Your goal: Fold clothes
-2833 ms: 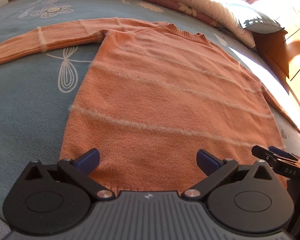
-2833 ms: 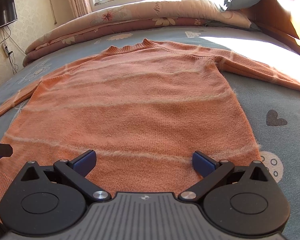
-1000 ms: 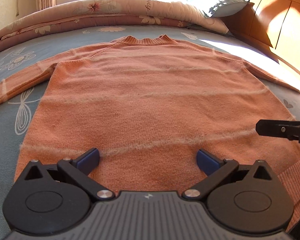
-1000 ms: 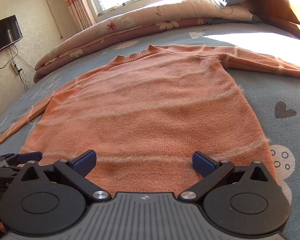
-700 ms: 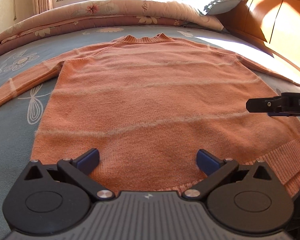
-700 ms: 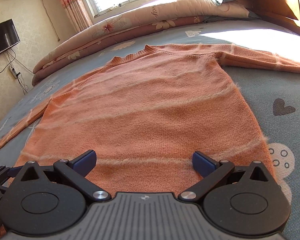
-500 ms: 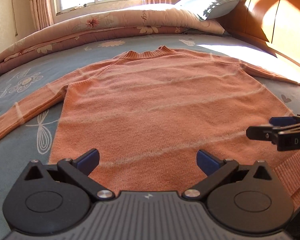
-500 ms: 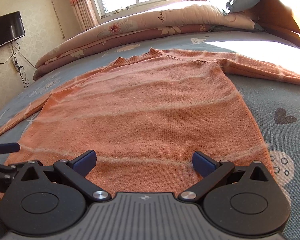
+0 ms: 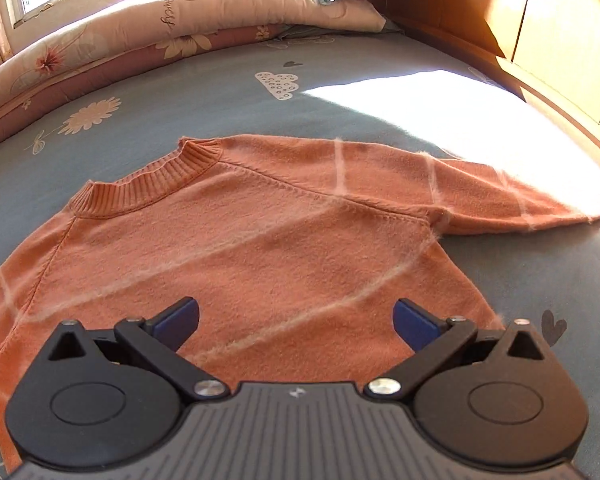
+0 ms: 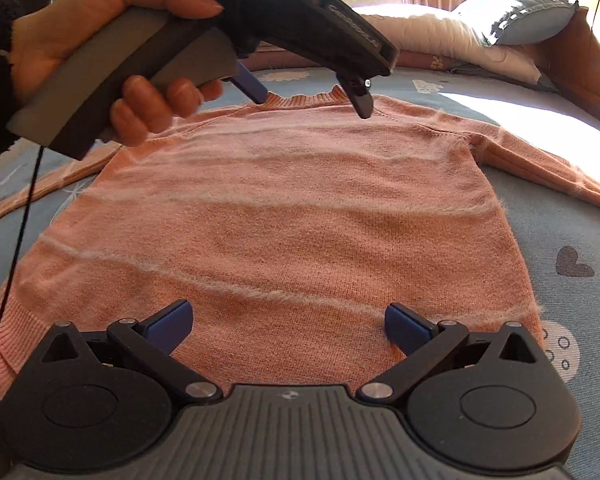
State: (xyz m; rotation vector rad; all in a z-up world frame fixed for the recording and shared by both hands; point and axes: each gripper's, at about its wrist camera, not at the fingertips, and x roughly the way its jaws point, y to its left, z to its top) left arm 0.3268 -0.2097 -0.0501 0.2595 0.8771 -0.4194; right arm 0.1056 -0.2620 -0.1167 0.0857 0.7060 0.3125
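An orange knit sweater with thin pale stripes lay flat on the blue-grey patterned bed, its ribbed collar pointing toward the rolled floral quilt at the far side of the bed. One sleeve stretched out from the sweater's shoulder toward the wooden headboard, its cuff end lying in a patch of sunlight; the other sleeve ran out from the opposite shoulder, partly hidden behind a hand.

The left tool hung above the sweater's collar in the right wrist view, gripped by that hand, its two fingers spread wide and holding nothing. One blue-tipped finger sat right at the collar's edge, though whether it touched the knit could not be told. In its own view the left tool looked across the sweater's upper chest toward the collar.

The right tool sat over the sweater's lower body near the ribbed hem, its fingers also spread wide and empty. A thin black cable dropped past the sweater's hem side. A grey-blue pillow rested on the quilt beyond the sweater's collar.
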